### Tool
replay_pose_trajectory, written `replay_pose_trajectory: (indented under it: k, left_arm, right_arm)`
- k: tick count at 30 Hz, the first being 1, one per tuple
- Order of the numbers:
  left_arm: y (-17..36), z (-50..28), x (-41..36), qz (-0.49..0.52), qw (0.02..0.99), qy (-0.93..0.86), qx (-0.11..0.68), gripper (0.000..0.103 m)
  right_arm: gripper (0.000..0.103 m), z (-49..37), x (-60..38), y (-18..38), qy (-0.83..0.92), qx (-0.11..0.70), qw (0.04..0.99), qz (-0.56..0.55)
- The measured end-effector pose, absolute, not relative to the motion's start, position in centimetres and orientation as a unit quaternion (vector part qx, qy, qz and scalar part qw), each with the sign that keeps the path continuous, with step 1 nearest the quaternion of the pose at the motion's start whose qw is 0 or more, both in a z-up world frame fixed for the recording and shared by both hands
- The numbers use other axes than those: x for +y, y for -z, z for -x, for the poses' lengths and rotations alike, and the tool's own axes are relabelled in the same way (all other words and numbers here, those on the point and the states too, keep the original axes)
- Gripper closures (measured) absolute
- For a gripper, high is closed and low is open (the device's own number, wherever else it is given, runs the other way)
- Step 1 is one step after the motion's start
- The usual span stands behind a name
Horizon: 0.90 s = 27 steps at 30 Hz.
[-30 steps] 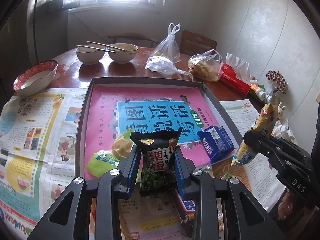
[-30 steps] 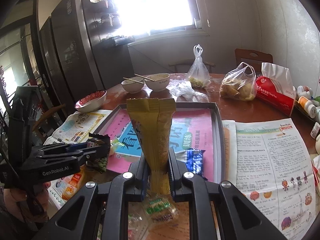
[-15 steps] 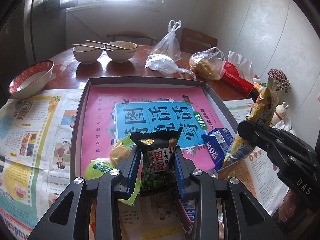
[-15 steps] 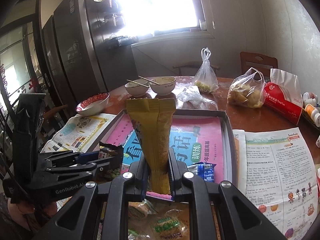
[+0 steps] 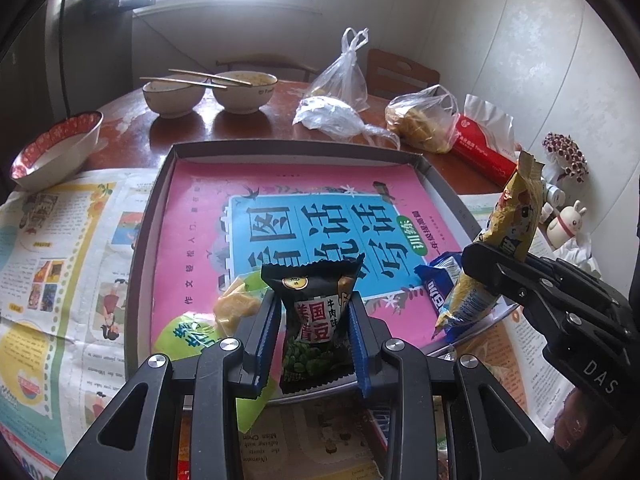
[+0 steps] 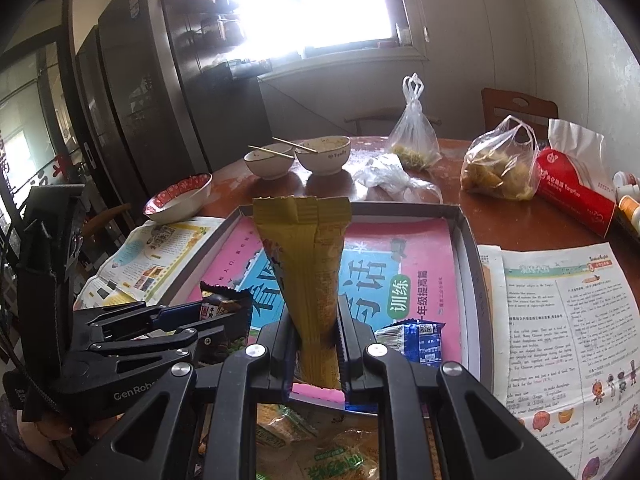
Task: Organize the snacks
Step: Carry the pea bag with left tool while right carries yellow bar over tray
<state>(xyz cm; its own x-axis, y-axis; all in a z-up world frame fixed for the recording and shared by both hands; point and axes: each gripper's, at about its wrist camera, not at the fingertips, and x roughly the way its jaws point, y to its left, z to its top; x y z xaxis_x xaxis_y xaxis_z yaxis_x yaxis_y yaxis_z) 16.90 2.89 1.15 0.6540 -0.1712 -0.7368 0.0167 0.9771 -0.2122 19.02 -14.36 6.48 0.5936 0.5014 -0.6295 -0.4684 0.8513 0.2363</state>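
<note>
In my left gripper I hold a small black foil packet of green peas, pinched at its sides between the blue-padded fingers. The packet stands upright, its long axis vertical, crimped top edge up and printed face toward my camera, above the near edge of the shallow grey cardboard tray lined with a pink and blue printed sheet.

My right gripper clamps a long yellow foil snack pouch low on its body. The pouch also stands nearly vertical, its serrated seal at the top and fanned wider than the pinched part. From the left camera the same pouch leans slightly, top tipped toward the far right, hanging over the tray's right near corner.

Inside the tray, near its front, lie a blue and white wrapped biscuit pack on the right and, on the left, a pale yellow wrapped sweet beside a green round-edged packet; I can't tell whether those two touch. More yellow-green snack bags lie below my right gripper, outside the tray. Newspaper sheets flank the tray on the wooden table.
</note>
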Motion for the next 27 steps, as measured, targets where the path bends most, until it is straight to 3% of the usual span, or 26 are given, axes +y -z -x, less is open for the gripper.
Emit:
replay_pose_trajectory:
  k: [27]
  left_arm:
    - [0.5,-17.8,2.6,0.085,0.897,0.055,0.43,0.069]
  right_arm:
    - [0.085,-20.1,-13.5,-3.9,-0.279,0.398,0.873,-0.03]
